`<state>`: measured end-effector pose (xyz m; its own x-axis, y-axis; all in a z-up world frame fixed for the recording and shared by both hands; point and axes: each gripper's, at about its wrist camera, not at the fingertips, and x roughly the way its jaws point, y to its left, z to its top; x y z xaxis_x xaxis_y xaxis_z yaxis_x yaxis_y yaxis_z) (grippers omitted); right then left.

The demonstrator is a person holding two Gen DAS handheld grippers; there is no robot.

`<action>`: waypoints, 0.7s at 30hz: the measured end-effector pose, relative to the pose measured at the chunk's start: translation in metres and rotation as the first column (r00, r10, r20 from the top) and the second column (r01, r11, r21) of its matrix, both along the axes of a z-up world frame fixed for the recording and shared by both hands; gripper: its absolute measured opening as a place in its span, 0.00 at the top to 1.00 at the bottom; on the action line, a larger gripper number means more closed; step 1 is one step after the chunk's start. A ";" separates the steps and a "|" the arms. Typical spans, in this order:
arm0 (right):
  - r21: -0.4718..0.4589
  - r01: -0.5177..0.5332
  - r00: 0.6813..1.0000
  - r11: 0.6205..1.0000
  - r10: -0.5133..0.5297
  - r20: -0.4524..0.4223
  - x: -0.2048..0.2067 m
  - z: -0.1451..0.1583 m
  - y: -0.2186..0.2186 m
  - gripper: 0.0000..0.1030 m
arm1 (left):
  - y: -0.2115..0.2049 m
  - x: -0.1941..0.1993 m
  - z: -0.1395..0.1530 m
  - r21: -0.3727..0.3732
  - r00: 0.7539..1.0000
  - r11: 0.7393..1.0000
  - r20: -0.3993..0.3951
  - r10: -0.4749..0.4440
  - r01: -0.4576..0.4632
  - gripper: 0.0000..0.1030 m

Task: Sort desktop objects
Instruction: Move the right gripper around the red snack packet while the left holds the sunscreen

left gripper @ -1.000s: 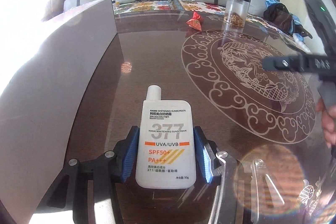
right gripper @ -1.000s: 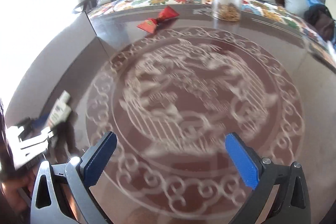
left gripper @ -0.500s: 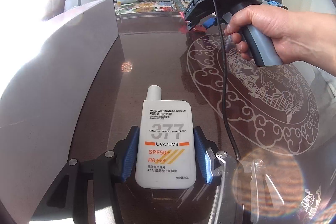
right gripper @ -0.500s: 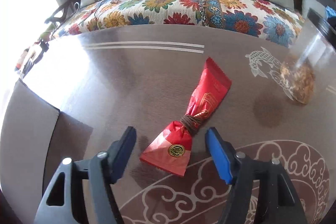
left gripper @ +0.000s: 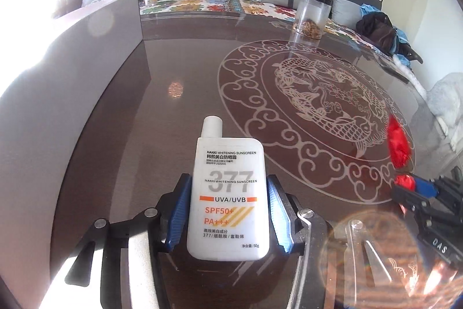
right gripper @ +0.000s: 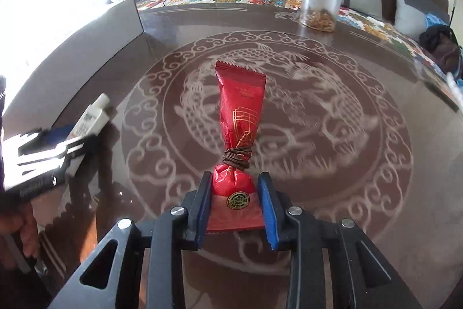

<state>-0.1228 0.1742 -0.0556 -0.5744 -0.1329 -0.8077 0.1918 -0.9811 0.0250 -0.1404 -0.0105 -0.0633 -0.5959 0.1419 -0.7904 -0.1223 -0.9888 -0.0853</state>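
We hold one thing in each gripper over the glass table point(left gripper: 121, 152).

Our left gripper point(left gripper: 228, 213) clamps the white sunscreen bottle point(left gripper: 228, 199) left of the fish medallion point(right gripper: 289, 118); our right gripper point(right gripper: 235, 201), jaws just closing, pinches the red tied packet point(right gripper: 238, 135) above the medallion's near edge.

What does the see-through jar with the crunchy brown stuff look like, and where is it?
Look at the dark table with the pale round fish pattern. At its far edge, in front of the flowery sofa cushion, stands the clear jar. It is the only upright see-through thing there, with a dark lid band and brown bits filling only its bottom.
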 end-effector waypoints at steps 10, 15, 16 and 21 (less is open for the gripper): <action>0.012 0.275 0.958 0.961 -0.273 -0.084 0.035 0.005 0.039 0.19 | 0.018 0.006 -0.008 -0.070 1.000 0.998 0.027 0.002 0.000 0.03; 0.023 0.263 0.964 0.964 -0.262 -0.036 0.024 -0.003 0.038 0.19 | 0.023 0.007 -0.010 -0.095 0.999 0.995 0.034 0.015 -0.012 0.00; 0.019 0.261 0.965 0.965 -0.261 -0.020 0.025 -0.005 0.040 0.18 | 0.023 0.007 -0.011 -0.094 0.999 0.995 0.034 0.016 -0.013 0.00; 0.041 0.261 0.965 0.964 -0.261 -0.007 0.022 -0.009 0.038 0.09 | 0.024 0.007 -0.012 -0.095 0.999 0.995 0.036 0.015 -0.011 0.00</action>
